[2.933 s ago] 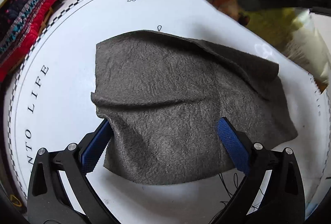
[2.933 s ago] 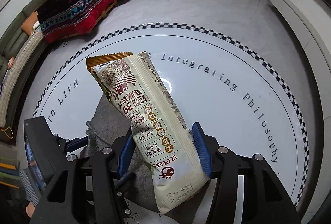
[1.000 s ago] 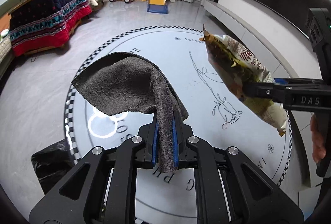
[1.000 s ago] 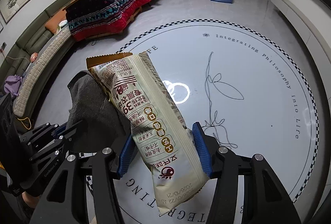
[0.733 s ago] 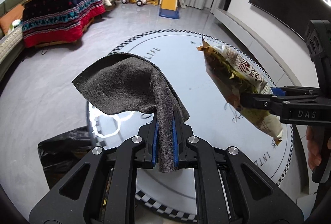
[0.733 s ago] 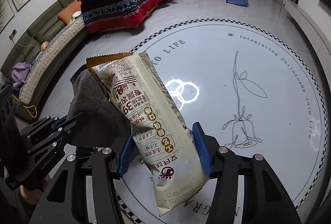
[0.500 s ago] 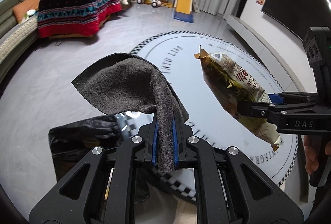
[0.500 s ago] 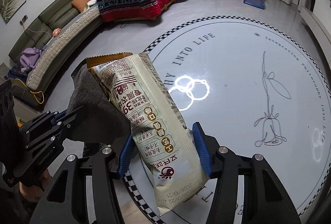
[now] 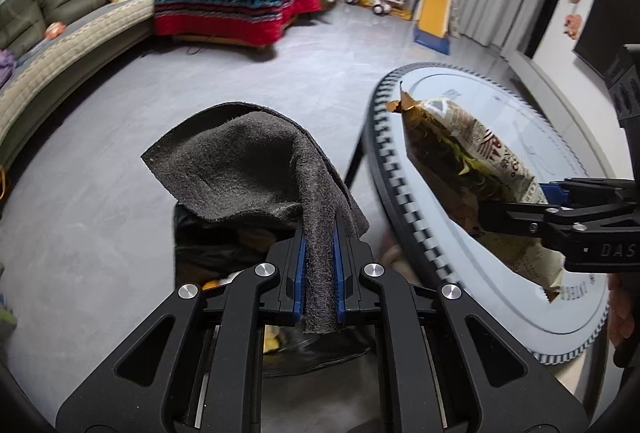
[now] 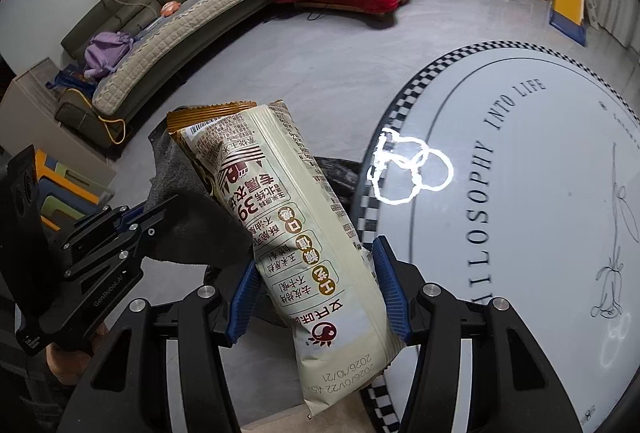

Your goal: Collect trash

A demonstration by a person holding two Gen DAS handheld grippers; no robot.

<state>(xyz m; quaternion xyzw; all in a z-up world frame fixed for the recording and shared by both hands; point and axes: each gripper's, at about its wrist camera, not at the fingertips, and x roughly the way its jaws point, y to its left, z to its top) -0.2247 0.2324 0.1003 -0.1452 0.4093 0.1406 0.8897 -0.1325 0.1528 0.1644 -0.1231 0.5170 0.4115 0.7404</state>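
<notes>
My left gripper (image 9: 319, 273) is shut on a dark grey cloth (image 9: 256, 169) that drapes over its fingers; it also shows in the right wrist view (image 10: 188, 217). It hangs above a black trash bag (image 9: 208, 245) on the floor, left of the table. My right gripper (image 10: 316, 289) is shut on a cream snack bag (image 10: 288, 237) with printed text, held upright. The same snack bag (image 9: 472, 173) shows at the right of the left wrist view, over the table edge.
A round white table (image 10: 540, 193) with a checkered rim and lettering fills the right. Grey floor lies beyond. A green sofa (image 10: 168, 5), a table under a red patterned blanket (image 9: 236, 5) and a toy slide (image 9: 432, 17) stand far off.
Both grippers have swung left, off the table, with their loads. The trash bag has come into view beneath the left gripper. Both grips are unchanged.
</notes>
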